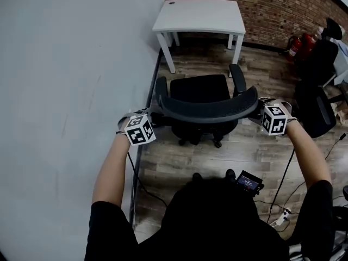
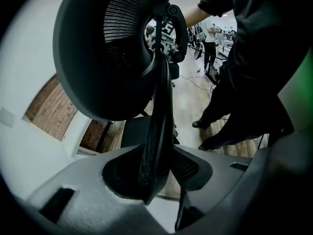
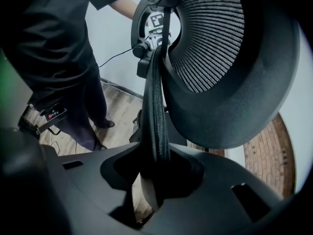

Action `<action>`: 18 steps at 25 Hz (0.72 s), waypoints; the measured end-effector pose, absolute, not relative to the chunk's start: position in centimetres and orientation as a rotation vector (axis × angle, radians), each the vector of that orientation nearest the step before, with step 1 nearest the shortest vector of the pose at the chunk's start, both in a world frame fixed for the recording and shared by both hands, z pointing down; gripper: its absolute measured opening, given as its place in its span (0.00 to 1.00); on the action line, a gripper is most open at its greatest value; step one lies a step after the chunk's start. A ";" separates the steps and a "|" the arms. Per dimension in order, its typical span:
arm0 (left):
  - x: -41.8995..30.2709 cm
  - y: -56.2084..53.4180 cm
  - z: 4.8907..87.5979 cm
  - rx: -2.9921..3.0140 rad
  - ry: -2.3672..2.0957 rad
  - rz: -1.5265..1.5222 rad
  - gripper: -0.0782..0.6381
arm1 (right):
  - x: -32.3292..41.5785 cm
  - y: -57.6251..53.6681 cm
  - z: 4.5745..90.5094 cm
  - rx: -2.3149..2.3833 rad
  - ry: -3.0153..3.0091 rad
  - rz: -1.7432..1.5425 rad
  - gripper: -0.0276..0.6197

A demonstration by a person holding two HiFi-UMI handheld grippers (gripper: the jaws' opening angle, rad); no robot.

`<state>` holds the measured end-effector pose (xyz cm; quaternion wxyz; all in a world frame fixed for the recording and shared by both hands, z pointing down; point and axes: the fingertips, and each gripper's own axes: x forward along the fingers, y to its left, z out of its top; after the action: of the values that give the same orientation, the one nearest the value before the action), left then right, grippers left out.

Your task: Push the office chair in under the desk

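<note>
Nearest the lens in each gripper view are the jaws themselves. The left gripper (image 2: 155,173) is clamped on one end of the curved top rim (image 1: 209,110) of the office chair (image 1: 200,90), and the right gripper (image 3: 155,173) is clamped on the other end, so that in both views the thin padded edge runs straight out from between the pads. That rim lies roughly parallel to the near edge of the desk (image 1: 198,15), with a gripper at either tip and neither hand clearly closer to the desk than the other. Beyond the rim the seat faces the desk, and the whole chair stands short of it on the person's side, with the seat front about level with the desk's near legs and not yet under the top. The coming push, as I judge it, goes straight away from the person towards the desk. The chair looks set slightly off the desk's centre line, on the side away from the white wall (image 1: 70,64), so it may need a small correction. Whether the armrests (image 1: 237,78) will pass below the desktop cannot be told, since the top hides the space beneath it. The chair's base is mostly covered by the seat, and only a few castors (image 1: 217,143) show. In the head view the marker cubes and the rim conceal the jaw tips. In the gripper views the mesh back (image 2: 122,28) blocks most of the desk.
</note>
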<state>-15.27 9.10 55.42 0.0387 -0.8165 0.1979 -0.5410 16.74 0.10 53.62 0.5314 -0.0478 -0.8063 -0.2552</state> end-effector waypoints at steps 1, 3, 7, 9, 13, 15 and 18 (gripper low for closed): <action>-15.5 9.0 55.4 -2.499 0.597 -1.655 0.31 | 16.6 0.4 53.6 -0.103 -1.924 -0.605 0.22; -16.1 8.8 55.4 -2.488 0.580 -1.647 0.31 | 16.1 0.7 53.6 -0.083 -1.923 -0.596 0.22; -17.1 8.4 55.6 -2.462 0.560 -1.625 0.31 | 15.3 1.4 53.8 -0.049 -1.924 -0.586 0.22; -17.6 8.2 55.6 -2.446 0.553 -1.610 0.32 | 15.0 1.7 53.7 -0.039 -1.923 -0.580 0.22; -18.8 6.9 55.6 -2.426 0.533 -1.577 0.31 | 13.9 1.4 53.6 -0.025 -1.923 -0.569 0.21; -19.9 5.2 55.8 -2.430 0.510 -1.577 0.31 | 12.9 0.1 53.6 -0.020 -1.929 -0.558 0.21; -20.5 3.8 56.0 -2.434 0.484 -1.585 0.31 | 12.2 -0.8 53.8 -0.022 -1.948 -0.545 0.21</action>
<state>-20.52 3.76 56.03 0.0983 -0.8226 0.1635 -0.5356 12.16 -0.83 53.83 0.5304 -0.0091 -0.8163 -0.2283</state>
